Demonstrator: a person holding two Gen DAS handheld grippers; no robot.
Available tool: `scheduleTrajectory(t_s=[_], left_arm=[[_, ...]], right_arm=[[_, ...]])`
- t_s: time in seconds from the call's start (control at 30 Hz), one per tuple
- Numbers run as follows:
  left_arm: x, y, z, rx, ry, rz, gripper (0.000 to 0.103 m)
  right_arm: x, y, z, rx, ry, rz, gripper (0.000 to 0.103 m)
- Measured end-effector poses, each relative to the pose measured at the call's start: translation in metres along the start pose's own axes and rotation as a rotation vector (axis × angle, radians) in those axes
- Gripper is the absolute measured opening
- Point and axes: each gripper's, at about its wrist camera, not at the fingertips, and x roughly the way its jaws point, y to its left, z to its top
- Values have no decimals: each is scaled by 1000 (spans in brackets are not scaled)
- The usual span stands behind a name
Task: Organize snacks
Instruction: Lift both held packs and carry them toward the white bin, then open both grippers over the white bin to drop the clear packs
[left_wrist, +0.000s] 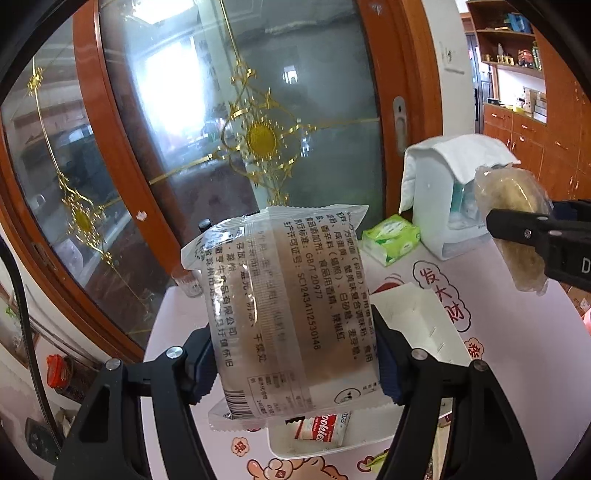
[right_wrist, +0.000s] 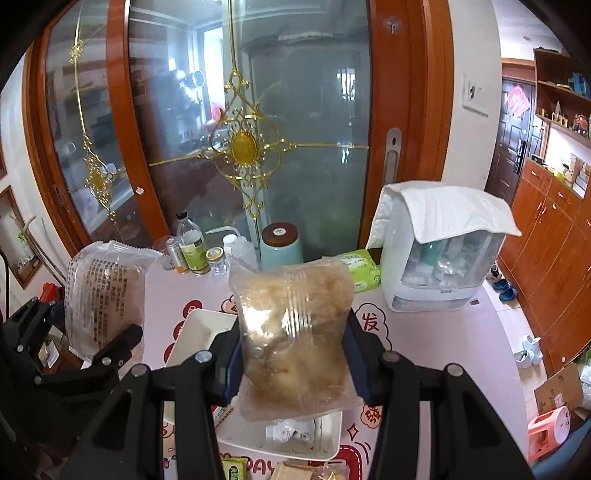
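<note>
Bottles (right_wrist: 190, 249) behind the tray (right_wrist: 199, 328) show only from the right wrist.

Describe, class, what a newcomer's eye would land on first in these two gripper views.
First, the two clear snack packs held up in the air: the left gripper clamps a printed noodle pack, and the right gripper clamps a bag of pale, crumbly snack. Below them a white tray sits on the pink cartoon tablecloth. Behind stands a glass door with gold ornament.

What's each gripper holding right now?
Left gripper: shut on clear printed noodle packet.
Right gripper: shut on clear unprinted bag of brown snack.
</note>
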Motion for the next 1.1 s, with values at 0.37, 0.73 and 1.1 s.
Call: scheduleTrajectory(t_s=[0.37,0.73,1.1], left_arm=[[58,-9,-10,-25,99,-1,77],[71,-18,-26,48,117,52,101],[54,-17,-34,36,120,23,101]], right_arm=[[58,2,-10,-2,115,15,49],[89,8,-26,-23,191,37,59],[75,10,-31,-3,180,52,63]])
